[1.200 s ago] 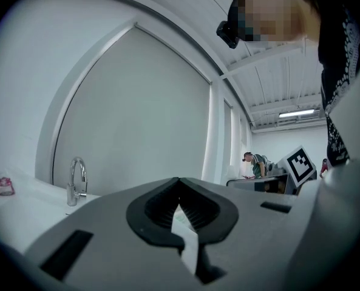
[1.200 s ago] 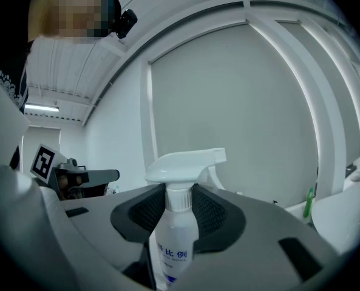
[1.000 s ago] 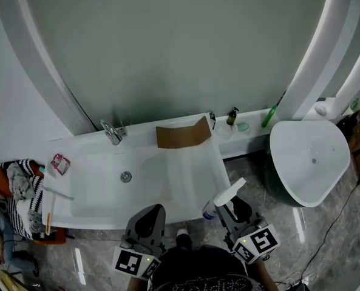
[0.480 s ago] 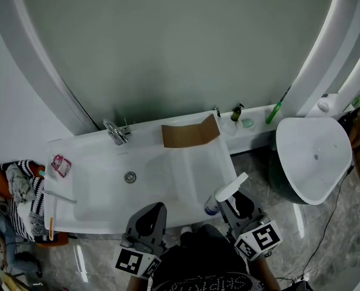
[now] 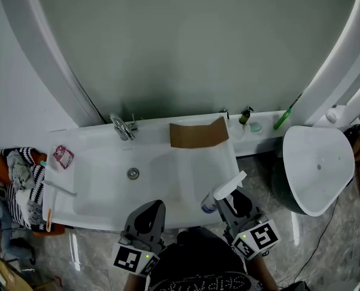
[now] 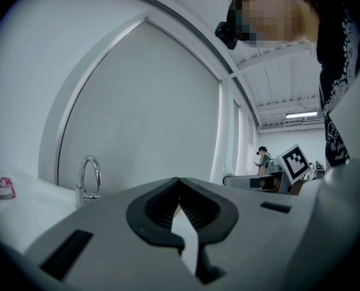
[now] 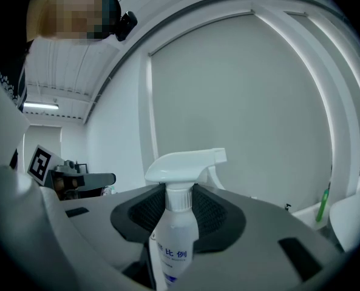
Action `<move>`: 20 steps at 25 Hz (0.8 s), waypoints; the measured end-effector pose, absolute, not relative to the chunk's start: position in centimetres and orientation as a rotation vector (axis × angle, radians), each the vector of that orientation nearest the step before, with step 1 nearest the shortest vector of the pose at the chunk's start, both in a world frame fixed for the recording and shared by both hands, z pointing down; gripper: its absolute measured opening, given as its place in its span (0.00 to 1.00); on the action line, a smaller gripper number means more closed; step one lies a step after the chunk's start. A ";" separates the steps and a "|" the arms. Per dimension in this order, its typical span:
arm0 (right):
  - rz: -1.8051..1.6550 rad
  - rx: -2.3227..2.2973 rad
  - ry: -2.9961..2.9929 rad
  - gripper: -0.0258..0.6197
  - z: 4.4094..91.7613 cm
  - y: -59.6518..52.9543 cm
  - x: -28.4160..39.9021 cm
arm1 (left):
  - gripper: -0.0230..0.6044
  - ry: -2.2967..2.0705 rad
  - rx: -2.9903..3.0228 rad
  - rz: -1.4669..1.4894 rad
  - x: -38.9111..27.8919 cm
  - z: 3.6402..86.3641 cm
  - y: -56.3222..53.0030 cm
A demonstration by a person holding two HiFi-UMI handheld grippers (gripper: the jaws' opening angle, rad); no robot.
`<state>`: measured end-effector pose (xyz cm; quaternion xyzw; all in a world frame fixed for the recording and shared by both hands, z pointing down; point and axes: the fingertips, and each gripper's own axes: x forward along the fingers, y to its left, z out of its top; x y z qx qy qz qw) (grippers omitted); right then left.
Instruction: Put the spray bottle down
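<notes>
A white spray bottle with a white trigger head stands upright between the jaws of my right gripper, which is shut on its neck and body. From the head view the spray bottle and right gripper hang over the front right corner of the white sink counter. My left gripper is level at the counter's front edge, near the middle. In the left gripper view, the left gripper has its tips together and holds nothing.
On the counter are a chrome faucet, a drain, a brown cardboard piece and a red packet. A round white basin stands to the right, with small bottles on the back ledge. Striped clothes lie left.
Both grippers have shifted a little to the left along the counter's front edge relative to the sink. The spray bottle stays gripped in the right gripper.
</notes>
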<state>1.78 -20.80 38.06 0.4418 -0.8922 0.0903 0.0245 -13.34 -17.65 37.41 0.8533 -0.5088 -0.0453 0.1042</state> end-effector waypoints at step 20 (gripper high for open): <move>0.267 1.327 -2.776 0.27 38.7 -25.0 5.9 | 0.04 -1.525 2.517 -0.107 -8.4 38.0 -20.4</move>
